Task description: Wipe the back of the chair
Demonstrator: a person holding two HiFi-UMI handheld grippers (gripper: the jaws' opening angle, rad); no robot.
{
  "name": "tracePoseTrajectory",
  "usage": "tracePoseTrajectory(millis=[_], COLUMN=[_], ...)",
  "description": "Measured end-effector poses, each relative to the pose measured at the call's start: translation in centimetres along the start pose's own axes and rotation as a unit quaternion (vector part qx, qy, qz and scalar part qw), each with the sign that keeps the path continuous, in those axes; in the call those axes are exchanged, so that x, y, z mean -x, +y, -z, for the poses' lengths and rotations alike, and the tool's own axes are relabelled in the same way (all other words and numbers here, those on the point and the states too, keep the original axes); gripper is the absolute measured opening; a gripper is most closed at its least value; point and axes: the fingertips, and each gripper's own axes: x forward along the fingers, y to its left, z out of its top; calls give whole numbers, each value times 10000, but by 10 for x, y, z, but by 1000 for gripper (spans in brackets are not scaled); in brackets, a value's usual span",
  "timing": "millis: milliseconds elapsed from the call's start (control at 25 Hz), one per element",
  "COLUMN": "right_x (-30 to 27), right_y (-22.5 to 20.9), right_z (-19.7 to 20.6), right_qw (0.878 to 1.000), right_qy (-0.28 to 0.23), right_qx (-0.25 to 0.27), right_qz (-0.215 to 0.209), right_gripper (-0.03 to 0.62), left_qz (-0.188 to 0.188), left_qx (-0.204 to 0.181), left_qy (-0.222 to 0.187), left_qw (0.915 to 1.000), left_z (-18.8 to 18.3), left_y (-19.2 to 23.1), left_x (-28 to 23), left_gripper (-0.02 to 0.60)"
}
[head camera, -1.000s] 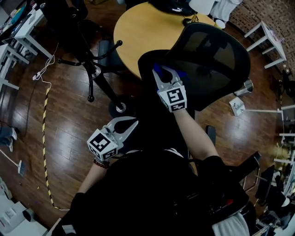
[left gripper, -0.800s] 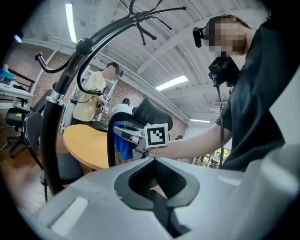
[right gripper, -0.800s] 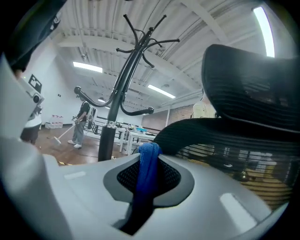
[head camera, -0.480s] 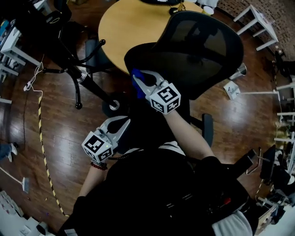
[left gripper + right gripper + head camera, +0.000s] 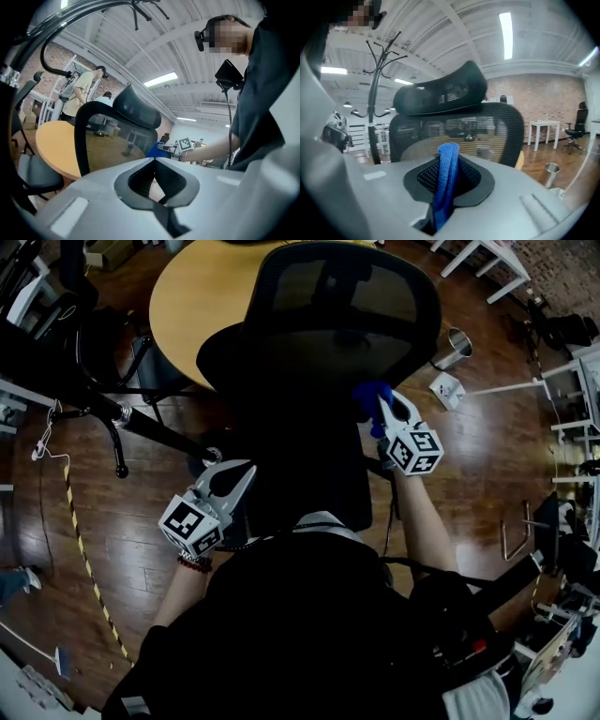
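Observation:
The black office chair stands in front of me, its mesh back (image 5: 347,306) tilted away and its headrest (image 5: 438,96) on top. My right gripper (image 5: 382,411) is shut on a folded blue cloth (image 5: 368,397) by the lower right edge of the chair back; whether the cloth touches the mesh (image 5: 459,126) is unclear. In the right gripper view the cloth (image 5: 448,173) hangs between the jaws. My left gripper (image 5: 242,471) hangs low at the chair's left side, shut and holding nothing. The left gripper view shows the mesh (image 5: 108,145) and the cloth (image 5: 157,150) beyond it.
A round wooden table (image 5: 178,306) stands behind the chair. Another black chair's base and legs (image 5: 122,413) lie to the left. A metal bin (image 5: 452,348) and white desks (image 5: 487,254) are at the right. Yellow-black tape (image 5: 80,540) runs along the wood floor.
My right gripper has carried the blue cloth from the left side of the chair back across to its right edge. The left gripper has stayed low and shut.

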Motion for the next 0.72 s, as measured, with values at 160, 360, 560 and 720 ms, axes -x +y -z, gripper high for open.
tracePoseTrajectory(millis=[160, 360, 560, 720], right_x=[12, 8, -1, -12], right_y=[-69, -117, -144, -137], right_z=[1, 8, 10, 10], right_qw=[9936, 9810, 9682, 9710], right_qy=[192, 435, 447, 238], right_qx=[283, 171, 342, 435], right_qz=[1073, 1884, 2438, 2339], right_gripper=[40, 40, 40, 40], left_qz=[-79, -330, -822, -1074], left_qx=[-201, -428, -474, -317], left_qy=[-106, -376, -319, -323], left_qw=[9997, 9978, 9950, 9932], left_z=[-21, -47, -32, -21], left_y=[4, 9, 22, 31], left_x=[-5, 0, 25, 41], left_gripper=[6, 6, 6, 6])
